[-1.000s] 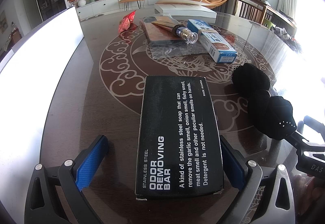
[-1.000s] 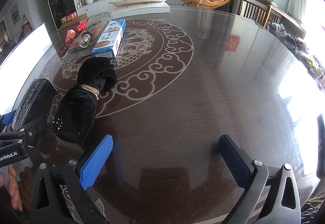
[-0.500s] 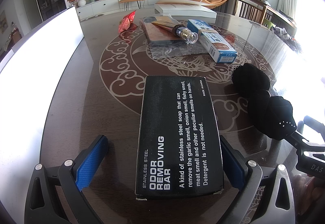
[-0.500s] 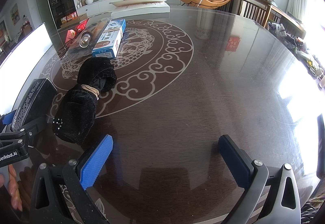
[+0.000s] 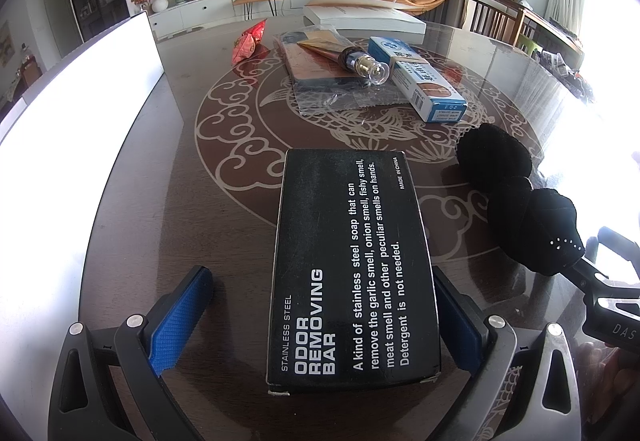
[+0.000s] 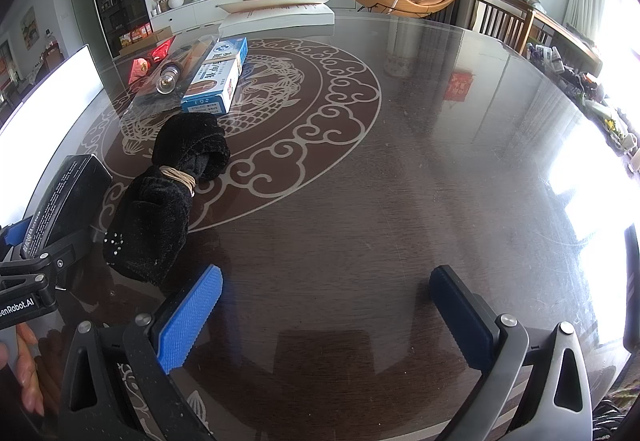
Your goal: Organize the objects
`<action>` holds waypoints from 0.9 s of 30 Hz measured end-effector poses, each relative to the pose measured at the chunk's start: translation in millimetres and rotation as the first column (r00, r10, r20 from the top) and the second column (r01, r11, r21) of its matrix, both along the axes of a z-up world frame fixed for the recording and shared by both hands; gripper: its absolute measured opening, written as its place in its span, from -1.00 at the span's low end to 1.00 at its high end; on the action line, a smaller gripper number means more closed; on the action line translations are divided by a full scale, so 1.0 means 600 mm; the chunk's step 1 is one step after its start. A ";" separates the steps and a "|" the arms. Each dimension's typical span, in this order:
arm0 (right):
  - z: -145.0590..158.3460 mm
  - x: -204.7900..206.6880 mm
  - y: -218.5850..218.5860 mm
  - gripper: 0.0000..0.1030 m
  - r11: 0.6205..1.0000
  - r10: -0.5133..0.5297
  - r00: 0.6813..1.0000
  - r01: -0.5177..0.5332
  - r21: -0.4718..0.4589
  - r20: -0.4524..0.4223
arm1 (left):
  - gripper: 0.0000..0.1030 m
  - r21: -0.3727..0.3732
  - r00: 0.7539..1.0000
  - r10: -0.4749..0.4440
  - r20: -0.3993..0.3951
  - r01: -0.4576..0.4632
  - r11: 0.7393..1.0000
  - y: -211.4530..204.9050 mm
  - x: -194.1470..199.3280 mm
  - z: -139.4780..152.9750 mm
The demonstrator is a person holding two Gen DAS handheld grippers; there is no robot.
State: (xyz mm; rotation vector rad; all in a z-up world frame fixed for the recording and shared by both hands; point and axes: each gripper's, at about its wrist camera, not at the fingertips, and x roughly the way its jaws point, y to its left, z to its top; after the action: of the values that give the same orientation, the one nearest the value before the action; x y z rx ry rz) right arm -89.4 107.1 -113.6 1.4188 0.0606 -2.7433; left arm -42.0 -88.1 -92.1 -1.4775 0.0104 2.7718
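Glossy patterned table, living room beyond

Left gripper's right finger: pad face hidden behind the black box; contact cannot be told.
Black box, right wrist view: lettering too small to read, near end cut by the left gripper.
Blue carton: print too blurred to read.
Tabletop: left and right edges washed out by glare.
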 end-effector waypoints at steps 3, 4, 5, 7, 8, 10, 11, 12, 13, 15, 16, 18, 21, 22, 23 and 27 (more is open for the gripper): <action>0.001 0.000 0.001 1.00 1.000 0.008 1.000 -0.008 -0.006 0.003 | 1.00 0.008 0.996 -0.049 0.077 0.048 0.999 -0.001 -0.015 0.004; 0.003 0.001 0.003 1.00 1.000 0.020 1.000 -0.020 -0.011 0.009 | 1.00 0.029 0.995 -0.056 0.084 0.054 0.998 -0.004 -0.019 0.007; 0.006 0.001 0.006 1.00 0.999 0.030 0.999 -0.029 -0.029 0.024 | 1.00 0.056 0.996 -0.058 0.073 0.054 0.997 -0.008 -0.018 0.014; 0.026 -0.003 0.016 0.94 0.987 0.026 0.997 -0.013 -0.160 0.076 | 0.97 0.068 0.997 -0.059 0.048 0.055 0.996 -0.012 -0.016 0.023; 0.046 -0.003 0.015 0.90 0.972 0.034 0.997 -0.017 -0.235 0.070 | 0.75 0.063 0.997 -0.067 0.041 0.064 0.996 -0.010 -0.016 0.026; 0.089 -0.010 -0.016 0.90 0.966 0.084 0.996 -0.074 -0.248 0.029 | 0.41 0.042 0.995 -0.084 0.054 0.082 0.996 -0.001 -0.021 0.022; 0.104 -0.020 -0.041 0.90 0.970 0.123 0.992 -0.116 -0.215 0.021 | 0.17 0.046 0.993 -0.095 0.065 0.092 0.995 0.002 -0.024 0.018; 0.109 -0.036 -0.067 0.90 0.972 0.164 0.986 -0.155 -0.175 0.038 | 0.12 0.014 0.994 -0.094 0.053 0.093 0.996 0.008 -0.022 0.019; 0.104 -0.054 -0.089 0.90 0.972 0.195 0.978 -0.182 -0.146 0.078 | 0.12 -0.007 0.994 -0.096 0.050 0.096 0.995 0.010 -0.020 0.021; 0.081 -0.085 -0.117 0.53 0.973 0.219 0.962 -0.202 -0.115 0.163 | 0.12 0.023 0.995 -0.089 0.043 0.088 0.996 0.002 -0.010 0.026; 0.068 -0.097 -0.126 0.26 0.973 0.222 0.954 -0.203 -0.111 0.200 | 0.12 0.040 0.996 -0.079 0.035 0.078 0.996 -0.005 -0.003 0.029; 0.043 -0.110 -0.130 -0.08 0.972 0.225 0.940 -0.197 -0.131 0.255 | 0.12 0.046 0.998 -0.063 0.018 0.062 0.997 -0.019 0.015 0.037; 0.044 -0.095 -0.122 -0.35 0.973 0.216 0.952 -0.192 -0.126 0.218 | 0.12 0.084 0.999 -0.044 -0.010 0.045 0.995 -0.042 0.048 0.057; 0.050 -0.089 -0.118 -0.36 0.972 0.214 0.955 -0.189 -0.137 0.203 | 0.12 0.102 0.999 -0.037 -0.018 0.039 0.994 -0.049 0.058 0.066; 0.059 -0.082 -0.116 -0.36 0.969 0.218 0.958 -0.190 -0.156 0.185 | 0.12 0.125 0.999 -0.029 -0.028 0.033 0.992 -0.058 0.069 0.077; 0.111 -0.051 -0.138 -0.36 0.948 0.256 0.961 -0.228 -0.223 0.107 | 0.12 0.207 0.996 0.004 -0.086 0.014 0.978 -0.104 0.109 0.138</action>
State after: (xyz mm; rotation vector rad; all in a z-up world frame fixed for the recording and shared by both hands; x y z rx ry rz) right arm -120.2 24.4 -46.7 1.4285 -0.0541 -2.3739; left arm 23.1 -150.5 -9.0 -1.3065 -0.2664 2.7308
